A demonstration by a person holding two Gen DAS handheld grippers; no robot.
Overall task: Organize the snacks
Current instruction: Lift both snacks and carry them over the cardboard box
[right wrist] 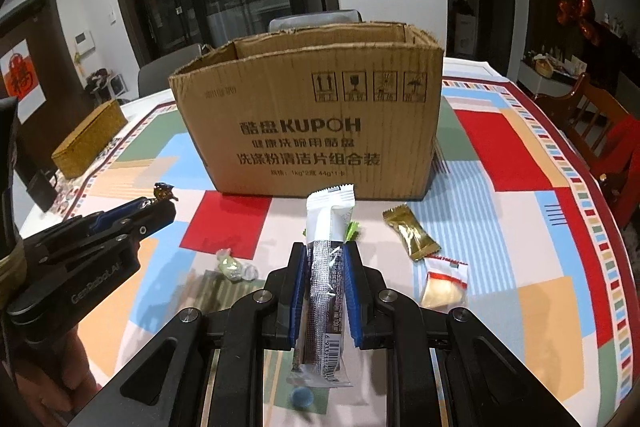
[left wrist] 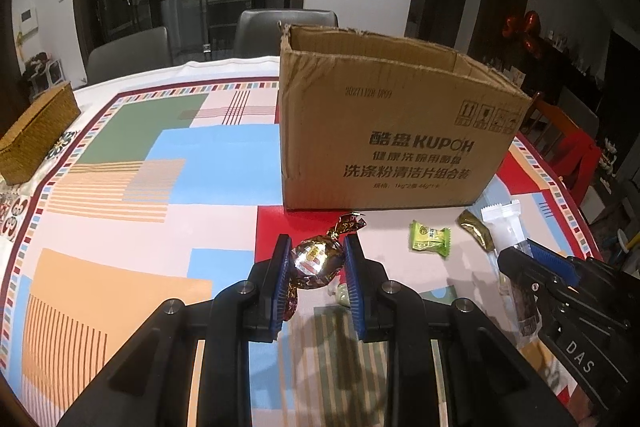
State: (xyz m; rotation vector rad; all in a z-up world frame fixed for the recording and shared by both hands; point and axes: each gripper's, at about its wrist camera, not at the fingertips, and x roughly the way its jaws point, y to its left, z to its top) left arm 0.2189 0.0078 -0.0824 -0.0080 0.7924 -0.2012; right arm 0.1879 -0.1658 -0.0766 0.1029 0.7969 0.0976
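My left gripper (left wrist: 316,259) is shut on a round foil-wrapped candy (left wrist: 318,261) with twisted brown-gold ends, held above the tablecloth. My right gripper (right wrist: 325,267) is shut on a long white and silver snack bar (right wrist: 326,267) that sticks out ahead of its blue pads. An open cardboard box (left wrist: 392,131) (right wrist: 316,123) stands just beyond both. On the cloth lie a green packet (left wrist: 429,241), a gold packet (right wrist: 412,233), a red-edged clear packet (right wrist: 444,285) and a pale wrapped sweet (right wrist: 236,267). In the right wrist view the left gripper (right wrist: 156,207) shows at the left.
A woven basket (left wrist: 38,135) (right wrist: 90,143) sits at the table's far left. Grey chairs (left wrist: 286,31) stand behind the table, a wooden chair (right wrist: 600,131) at its right edge. The patterned tablecloth (left wrist: 132,211) covers the table.
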